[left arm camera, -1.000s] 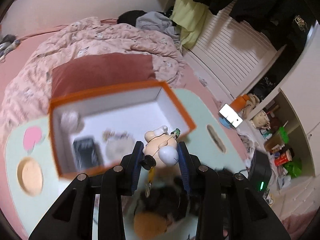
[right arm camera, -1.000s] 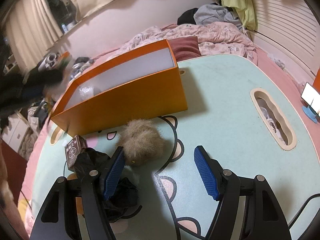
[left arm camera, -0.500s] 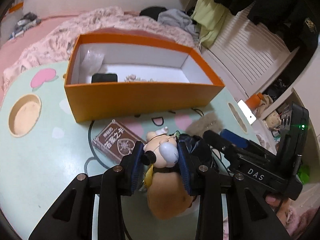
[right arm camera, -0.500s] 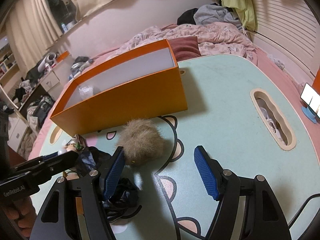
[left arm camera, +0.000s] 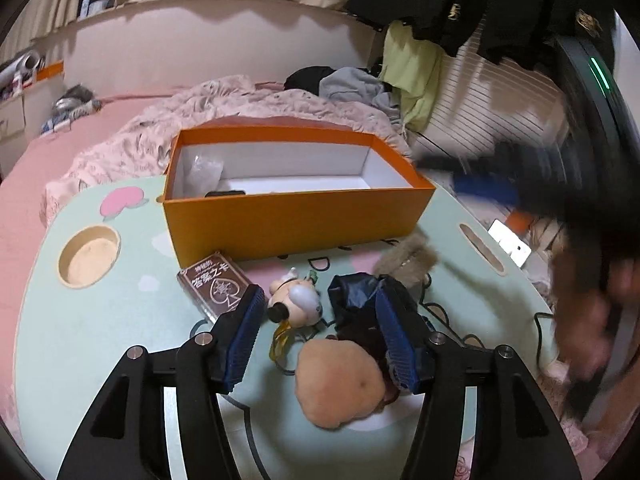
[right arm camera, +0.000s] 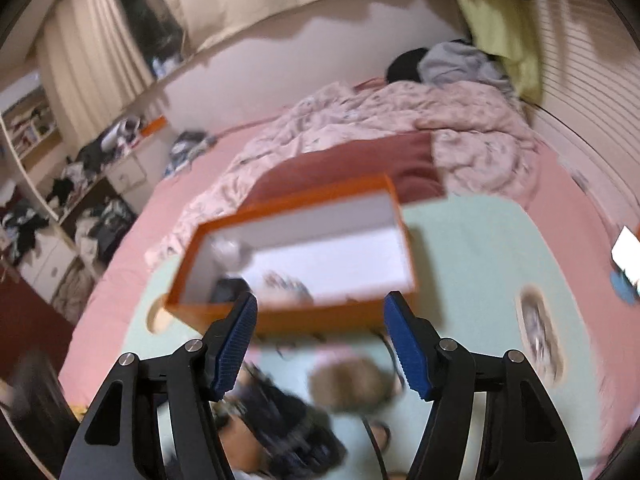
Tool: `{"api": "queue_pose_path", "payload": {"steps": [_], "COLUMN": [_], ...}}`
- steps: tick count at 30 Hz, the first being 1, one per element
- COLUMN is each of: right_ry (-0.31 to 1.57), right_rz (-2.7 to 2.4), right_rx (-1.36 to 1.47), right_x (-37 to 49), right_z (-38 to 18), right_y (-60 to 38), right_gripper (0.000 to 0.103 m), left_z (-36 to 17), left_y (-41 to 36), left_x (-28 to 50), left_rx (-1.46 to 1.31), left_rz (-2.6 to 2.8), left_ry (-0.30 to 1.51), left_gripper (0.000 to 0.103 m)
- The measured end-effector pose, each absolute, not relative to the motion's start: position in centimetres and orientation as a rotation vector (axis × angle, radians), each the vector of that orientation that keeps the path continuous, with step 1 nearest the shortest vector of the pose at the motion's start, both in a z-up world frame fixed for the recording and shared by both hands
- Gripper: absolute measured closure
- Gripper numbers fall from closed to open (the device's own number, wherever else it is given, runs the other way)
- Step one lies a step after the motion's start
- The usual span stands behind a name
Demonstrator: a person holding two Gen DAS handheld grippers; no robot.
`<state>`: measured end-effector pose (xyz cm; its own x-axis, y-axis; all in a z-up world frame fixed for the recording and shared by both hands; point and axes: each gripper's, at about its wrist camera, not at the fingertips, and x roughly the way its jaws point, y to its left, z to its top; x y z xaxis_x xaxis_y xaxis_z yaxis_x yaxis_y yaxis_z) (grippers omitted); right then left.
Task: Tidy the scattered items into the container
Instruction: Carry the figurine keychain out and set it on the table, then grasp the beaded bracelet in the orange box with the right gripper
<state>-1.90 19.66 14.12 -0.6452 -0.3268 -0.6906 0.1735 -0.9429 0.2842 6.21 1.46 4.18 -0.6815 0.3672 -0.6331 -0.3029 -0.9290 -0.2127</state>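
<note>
Orange box (left arm camera: 296, 216), white-lined, open-topped

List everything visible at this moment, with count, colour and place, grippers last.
box: 1, orange, white inside, table's far side
card pack: 1, brown, in front of box
figurine: 1, cream, on table between left gripper's fingers, not gripped
black bag: 1, right of figurine
fur ball: 1, tan, near box's right end
plush: 1, tan, nearest left camera
table: 1, mint
left gripper: open, just opened
right gripper: open, empty
</note>
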Motion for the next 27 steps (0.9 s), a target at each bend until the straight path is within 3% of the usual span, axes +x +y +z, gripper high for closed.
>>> {"api": "queue_pose_path", "payload": {"steps": [3,10,19,21,23,27], "right_ry": [-0.252,-0.116,0.165,0.112,0.059,0.041], "right_rz": [-2.362,-2.207,-2.183,-2.199,-2.223,-2.297], "right_rx": [1.375,1.728,1.764,1.769,1.767,1.742], "right_x": [-8.0,-14.7,-15.4,-15.4,-15.5,-15.8], "right_z": [14.4,8.5,5.9,5.9,6.1,6.5], "right_y": [16.9,12.2,9.8,10.6,11.4,12.7], "right_gripper": [0.040,0.062,0.063,0.073,0.090,0.093], "left_z": [3.9,3.5,3.2,3.2,3.2,3.1], "left_y": [1.7,1.1,0.4,0.4,0.5,0.6], "left_x": [6.2,5.9,5.7,5.8,5.8,5.7], "left_rx": [-1.011,-1.027,-1.026,-1.022,-1.022,-1.029], "left_rz": [2.572,2.544,2.521,2.520,2.521,2.518], "left_ry": [-0.117,-0.174,-0.231,-0.231,-0.229,-0.233], "left_gripper": [0.044,0.044,0.044,0.044,0.044,0.044]}}
